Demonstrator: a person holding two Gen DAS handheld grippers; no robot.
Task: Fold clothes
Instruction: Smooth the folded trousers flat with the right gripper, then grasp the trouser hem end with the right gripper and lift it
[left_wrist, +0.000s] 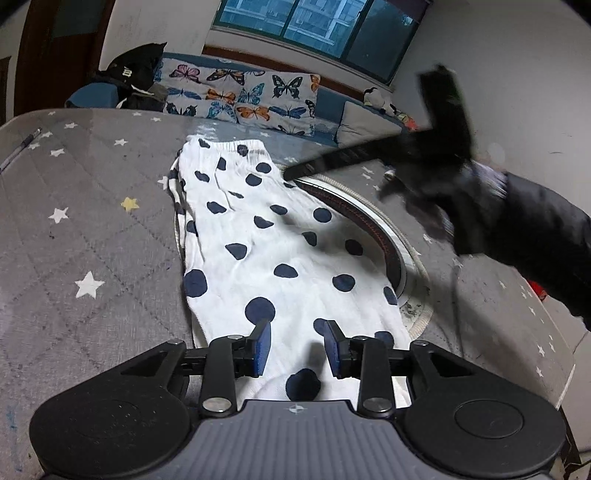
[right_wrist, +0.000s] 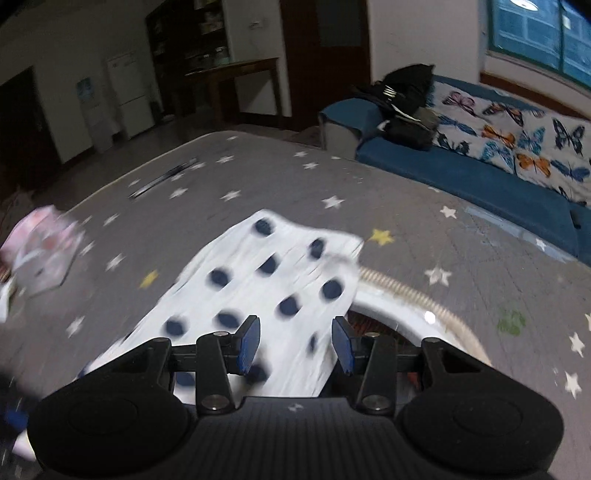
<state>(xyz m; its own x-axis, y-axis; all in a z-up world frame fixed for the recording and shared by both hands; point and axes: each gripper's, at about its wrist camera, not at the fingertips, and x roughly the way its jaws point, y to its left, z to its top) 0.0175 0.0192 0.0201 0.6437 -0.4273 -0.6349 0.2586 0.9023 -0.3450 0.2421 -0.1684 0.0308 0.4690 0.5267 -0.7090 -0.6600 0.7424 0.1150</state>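
Grey star-print mat (left_wrist: 85, 229) carries the polka-dot garment (left_wrist: 280, 258), long axis running straight away from the left gripper (left_wrist: 297, 349), jaws wide over its near end. Right gripper (right_wrist: 295, 343), also wide, hovers over its right edge, farther along.

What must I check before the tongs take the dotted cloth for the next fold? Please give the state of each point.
1. Left tongs open: ok.
2. Right tongs open: ok.
3. Dotted cloth lies flat, stretched out on the grey star mat: ok.
4. Cloth clear of other things: not ok, one edge lies over the round ring.
5. Right view sharp enough to aim: not ok, blurred.
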